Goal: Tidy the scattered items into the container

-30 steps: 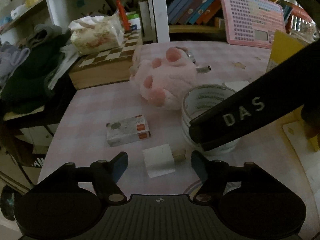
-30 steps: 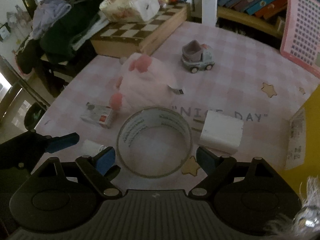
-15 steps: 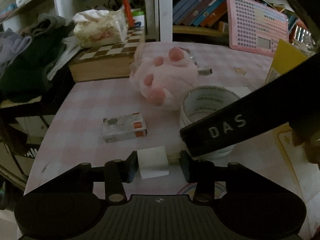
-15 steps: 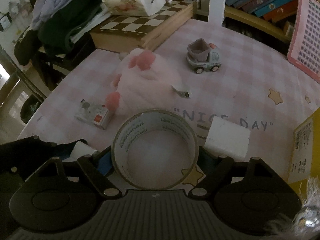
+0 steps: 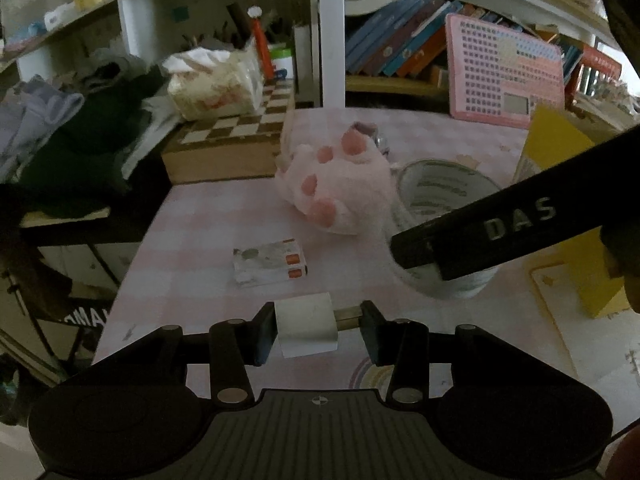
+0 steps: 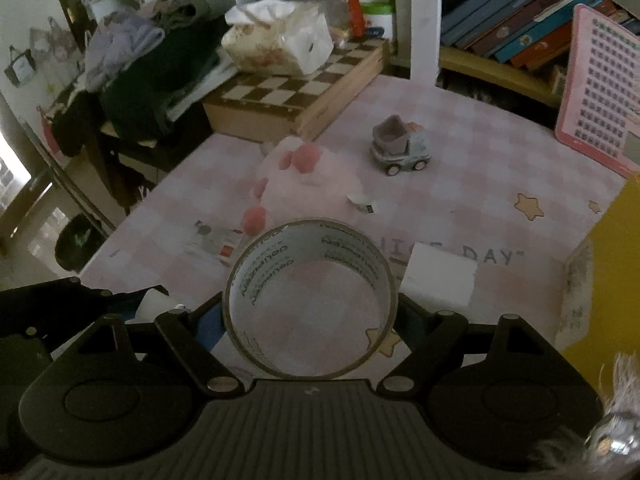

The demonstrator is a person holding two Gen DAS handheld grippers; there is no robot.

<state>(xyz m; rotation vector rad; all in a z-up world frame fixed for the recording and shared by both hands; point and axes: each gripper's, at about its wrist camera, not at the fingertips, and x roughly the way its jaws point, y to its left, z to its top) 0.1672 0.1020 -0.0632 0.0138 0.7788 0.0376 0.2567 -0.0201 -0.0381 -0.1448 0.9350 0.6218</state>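
Observation:
My left gripper [image 5: 318, 330] is shut on a white charger plug [image 5: 306, 322], its prongs against the right finger, low over the pink checked tablecloth [image 5: 200, 240]. My right gripper [image 6: 310, 314] is shut on a clear tape roll [image 6: 310, 298] and holds it lifted; the roll also shows in the left wrist view [image 5: 444, 232] behind the right gripper's black body [image 5: 516, 232]. A pink plush paw [image 5: 336, 190], a small grey and orange box [image 5: 270, 266], a white block [image 6: 440, 280] and a toy truck [image 6: 400, 150] lie on the table. The yellow container [image 6: 612, 272] stands at the right.
A chessboard box [image 6: 296, 100] with a tissue pack [image 6: 276, 46] sits at the back left beside piled clothes [image 6: 152, 64]. A bookshelf [image 6: 512, 36] and a pink calculator board [image 6: 600, 96] stand at the back. The table edge [image 5: 128, 280] drops off at the left.
My left gripper closed from open onto the white charger plug. My right gripper closed on the tape roll and raised it off the table.

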